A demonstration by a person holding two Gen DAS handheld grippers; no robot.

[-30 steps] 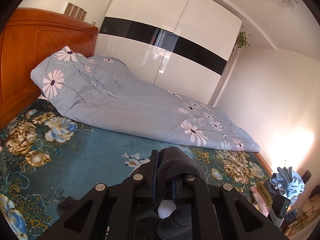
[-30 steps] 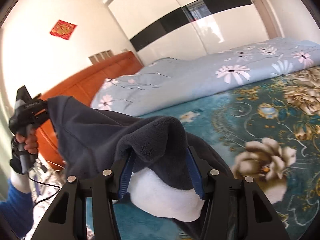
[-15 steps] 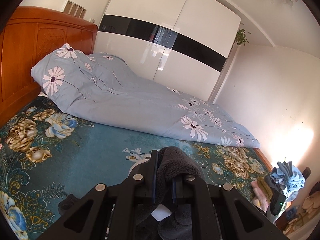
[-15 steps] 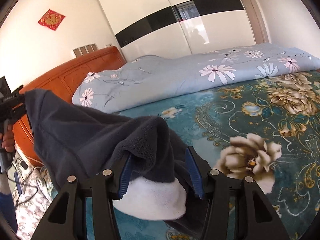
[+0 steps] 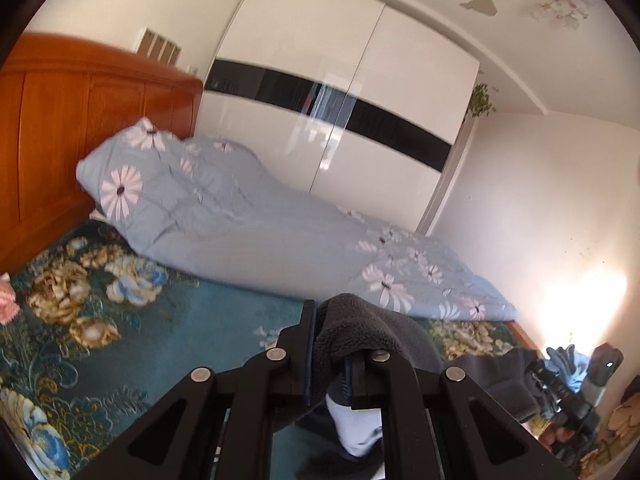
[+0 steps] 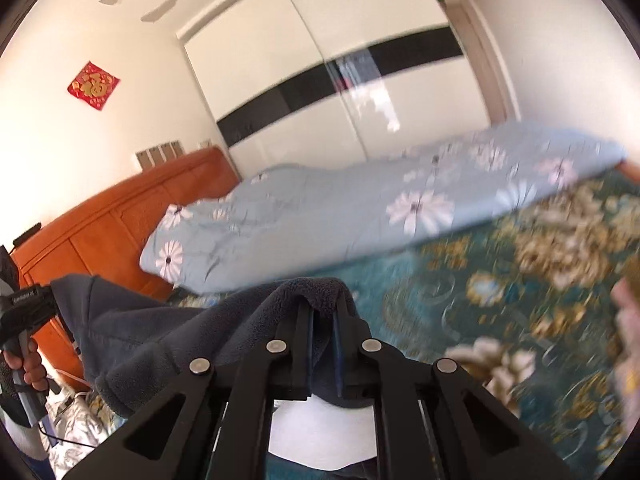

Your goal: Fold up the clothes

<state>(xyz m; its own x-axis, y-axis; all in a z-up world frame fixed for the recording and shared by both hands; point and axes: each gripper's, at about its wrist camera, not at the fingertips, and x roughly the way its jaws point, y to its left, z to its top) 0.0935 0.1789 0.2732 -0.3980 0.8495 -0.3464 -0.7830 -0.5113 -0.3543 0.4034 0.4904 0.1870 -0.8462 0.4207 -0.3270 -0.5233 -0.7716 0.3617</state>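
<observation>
Fuzzy dark fleece garment (image 6: pixel 168 340) bunched between both jaws.

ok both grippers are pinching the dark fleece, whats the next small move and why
Probably lower both together to lay the garment flat on the bedspread. The left gripper and right gripper are each shut on an edge of the dark fleece, which hangs stretched between them above the bed, not yet resting on it.
</observation>
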